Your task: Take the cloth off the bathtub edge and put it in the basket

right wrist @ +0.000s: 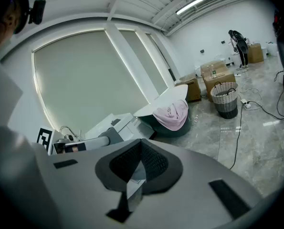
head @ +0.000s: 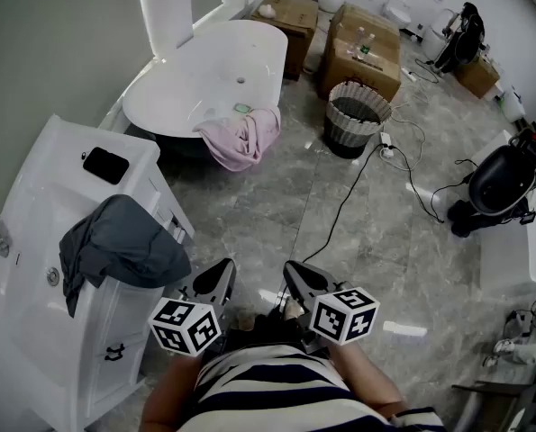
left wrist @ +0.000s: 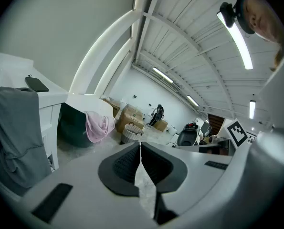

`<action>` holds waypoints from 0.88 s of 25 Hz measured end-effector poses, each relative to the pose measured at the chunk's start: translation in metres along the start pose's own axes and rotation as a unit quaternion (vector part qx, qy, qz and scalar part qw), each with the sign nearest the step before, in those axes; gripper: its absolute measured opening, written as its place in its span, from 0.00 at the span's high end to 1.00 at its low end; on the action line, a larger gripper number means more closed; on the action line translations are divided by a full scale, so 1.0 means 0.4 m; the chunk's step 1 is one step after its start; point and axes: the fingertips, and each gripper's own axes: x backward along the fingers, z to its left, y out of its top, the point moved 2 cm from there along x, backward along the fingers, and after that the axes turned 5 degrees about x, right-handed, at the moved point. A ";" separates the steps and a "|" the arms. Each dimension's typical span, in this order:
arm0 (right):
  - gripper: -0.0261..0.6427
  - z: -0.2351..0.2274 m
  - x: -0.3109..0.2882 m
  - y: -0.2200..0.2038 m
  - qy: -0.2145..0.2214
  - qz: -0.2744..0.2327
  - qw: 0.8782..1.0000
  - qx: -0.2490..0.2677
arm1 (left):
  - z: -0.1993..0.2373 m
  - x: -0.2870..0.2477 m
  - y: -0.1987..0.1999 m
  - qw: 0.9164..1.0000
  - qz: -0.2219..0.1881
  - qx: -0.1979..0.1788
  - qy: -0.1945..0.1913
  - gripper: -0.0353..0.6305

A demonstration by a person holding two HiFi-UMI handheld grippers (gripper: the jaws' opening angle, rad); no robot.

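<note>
A pink cloth hangs over the near edge of the oval white bathtub; the same pink cloth shows in both gripper views. A woven basket with a dark lining stands on the floor to the right of the tub, also as a small basket in the gripper views. My left gripper and right gripper are held close to my body, far from the tub, both shut with nothing between the jaws.
A white cabinet at my left carries a grey garment and a black phone. Cardboard boxes stand behind the basket. A black cable runs across the marble floor; a black machine sits at the right.
</note>
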 end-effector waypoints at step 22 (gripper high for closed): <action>0.92 0.001 -0.103 0.036 0.025 0.009 1.000 -0.003 | 0.073 -0.030 -0.007 0.999 0.008 0.031 0.017 0.91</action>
